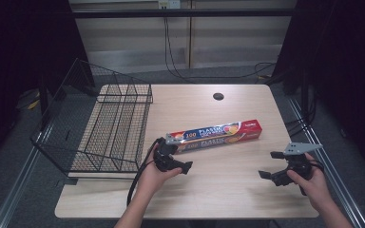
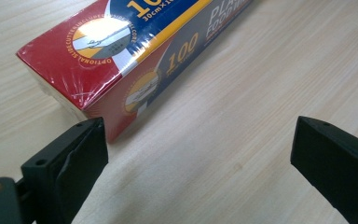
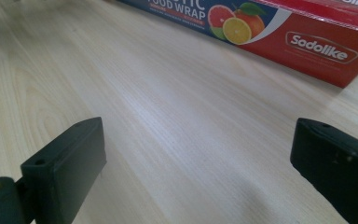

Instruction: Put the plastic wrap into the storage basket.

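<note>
While the plastic food wrap box lies untouched mid-table, the left gripper noses up to its left end, fingers apart; the right gripper (fingers also spread) waits nearby. Nothing lifted yet; wire basket stands left.

I see a black wire basket at the table's left edge, 1 dark round hole near its far edge.

The tongs gape over bare table, the plastic wrap box lying beyond.
</note>
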`<state>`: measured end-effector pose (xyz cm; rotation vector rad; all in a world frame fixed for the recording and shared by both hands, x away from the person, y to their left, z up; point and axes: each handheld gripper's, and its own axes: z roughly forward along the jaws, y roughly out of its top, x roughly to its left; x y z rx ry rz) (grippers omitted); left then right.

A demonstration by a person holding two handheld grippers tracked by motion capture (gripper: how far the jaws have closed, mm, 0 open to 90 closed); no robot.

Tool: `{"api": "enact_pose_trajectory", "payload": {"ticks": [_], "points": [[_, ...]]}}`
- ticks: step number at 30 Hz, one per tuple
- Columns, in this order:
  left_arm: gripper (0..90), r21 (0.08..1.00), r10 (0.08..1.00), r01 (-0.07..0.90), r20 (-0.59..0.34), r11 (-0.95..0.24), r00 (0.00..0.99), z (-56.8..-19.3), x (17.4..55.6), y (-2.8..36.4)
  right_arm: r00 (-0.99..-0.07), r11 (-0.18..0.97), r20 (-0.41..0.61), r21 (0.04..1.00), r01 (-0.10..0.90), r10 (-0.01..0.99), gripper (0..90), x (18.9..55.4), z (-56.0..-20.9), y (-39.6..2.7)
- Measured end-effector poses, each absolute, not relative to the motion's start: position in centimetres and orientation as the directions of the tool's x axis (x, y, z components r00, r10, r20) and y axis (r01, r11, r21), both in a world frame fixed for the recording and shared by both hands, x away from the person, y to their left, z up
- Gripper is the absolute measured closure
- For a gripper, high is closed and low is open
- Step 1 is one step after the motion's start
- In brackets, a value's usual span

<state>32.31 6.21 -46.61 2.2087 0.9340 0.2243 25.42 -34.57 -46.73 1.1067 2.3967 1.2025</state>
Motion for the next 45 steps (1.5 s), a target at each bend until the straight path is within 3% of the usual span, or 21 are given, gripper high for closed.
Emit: {"api": "enact_pose_trajectory", "payload": {"ticks": [15, 18, 22, 45], "points": [[3.0, 0.667, 0.662, 0.549, -0.110, -0.504, 0.741, -46.2, 32.4, 6.2, -0.693, 0.387, 0.111, 0.761, 0.520, 0.713, 3.2, 25.5, -46.5, -34.6], [2.5, 0.666, 0.634, 0.563, -0.171, -0.490, 0.754, -45.9, 32.7, 5.8, -0.686, 0.382, 0.108, 0.763, 0.521, 0.720, 3.1, 25.6, -46.5, -34.6], [1.8, 0.664, 0.607, 0.543, -0.166, -0.514, 0.777, -45.7, 32.8, 5.2, -0.687, 0.382, 0.109, 0.764, 0.520, 0.718, 3.2, 25.6, -46.5, -34.7], [6.0, 0.648, 0.555, 0.526, -0.187, -0.550, 0.811, -43.0, 37.3, 1.6, -0.689, 0.368, 0.116, 0.776, 0.512, 0.715, 3.2, 25.6, -46.5, -34.8]]}}
